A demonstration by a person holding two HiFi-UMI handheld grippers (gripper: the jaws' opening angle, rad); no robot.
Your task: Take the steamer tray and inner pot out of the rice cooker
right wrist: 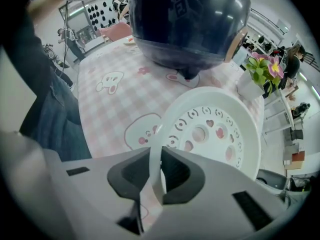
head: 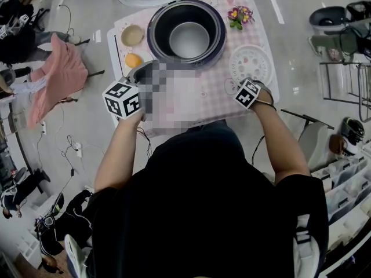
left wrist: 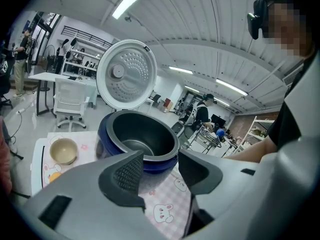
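The dark blue rice cooker (head: 155, 22) stands open at the back of the table, with the dark inner pot (head: 189, 39) sitting inside it. From the left gripper view the pot (left wrist: 150, 134) rises just beyond my left gripper (left wrist: 160, 171), which is open and holds nothing. The white steamer tray (head: 250, 63) with heart-shaped holes lies on the cloth to the right of the cooker. My right gripper (right wrist: 156, 171) points straight down at the tray's near edge. The rim of the tray (right wrist: 210, 134) stands between its pads, and they touch it on both sides.
The cooker's lid (left wrist: 126, 74) stands raised behind the pot. A beige bowl (head: 132, 35) and an orange (head: 133, 60) lie left of the cooker, a small flower pot (head: 239, 15) at the back right. A pink checked cloth (head: 214, 91) covers the table. Wire racks (head: 345, 80) stand to the right.
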